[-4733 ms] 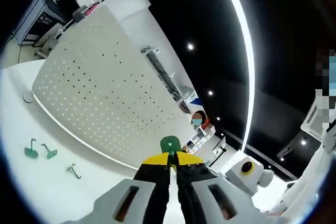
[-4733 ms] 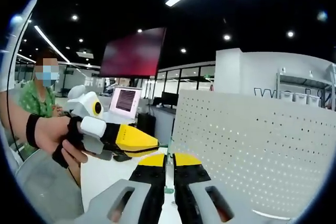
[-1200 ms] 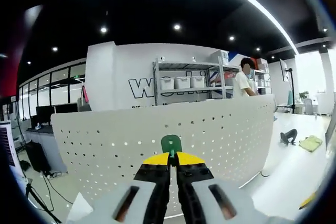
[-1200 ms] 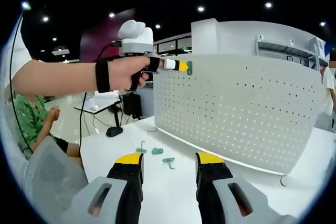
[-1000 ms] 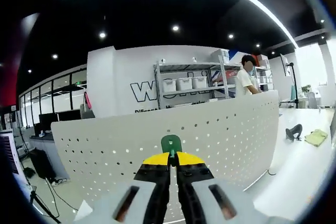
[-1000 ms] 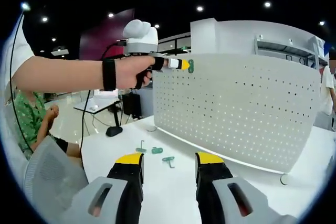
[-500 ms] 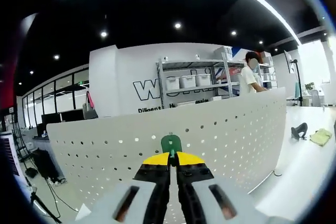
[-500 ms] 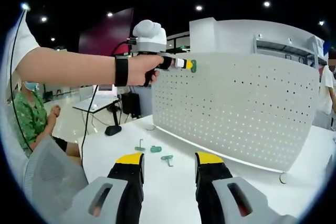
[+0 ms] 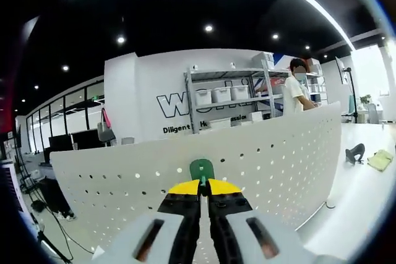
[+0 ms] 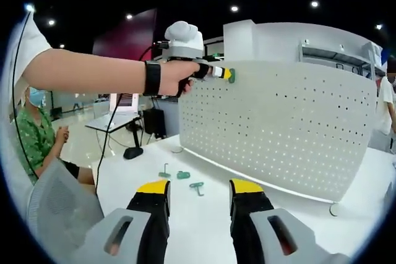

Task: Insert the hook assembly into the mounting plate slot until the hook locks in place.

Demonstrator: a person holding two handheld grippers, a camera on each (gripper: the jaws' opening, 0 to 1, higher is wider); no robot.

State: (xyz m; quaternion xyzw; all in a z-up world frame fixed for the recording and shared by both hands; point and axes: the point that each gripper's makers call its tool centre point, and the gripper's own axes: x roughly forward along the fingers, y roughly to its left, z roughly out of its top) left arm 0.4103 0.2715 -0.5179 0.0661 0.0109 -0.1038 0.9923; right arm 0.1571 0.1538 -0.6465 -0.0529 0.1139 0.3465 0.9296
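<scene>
- The left hand-held gripper (image 9: 203, 185) was clenched on the green hook assembly (image 9: 202, 169), whose rounded head stood just past the yellow jaw tips. In the right gripper view the same left hand-held gripper (image 10: 226, 73), held in a person's hand (image 10: 179, 77), had the hook assembly (image 10: 231, 75) at the top left edge of the mounting plate (image 10: 278, 128).
- The mounting plate (image 9: 260, 165), a curved white perforated panel, stood upright on the bench (image 10: 185, 214). Whether the hook touched it could not be told.
- The right hand-held gripper (image 10: 197, 188) hung released, jaws well apart and grasping nothing, over the near part of the bench.
- Three spare green hooks (image 10: 181, 177) lay on the bench between the right hand-held gripper and the foot of the plate.
- Judgement: the step in hand was seating the hook in a hole near the upper edge. It probably called for the prong to be lined up square with one hole before pressing, then pushed straight in until it caught.
- A skewed entry could probably jam the prong or push the free-standing plate back; the idle right hand-held gripper could steady it.
</scene>
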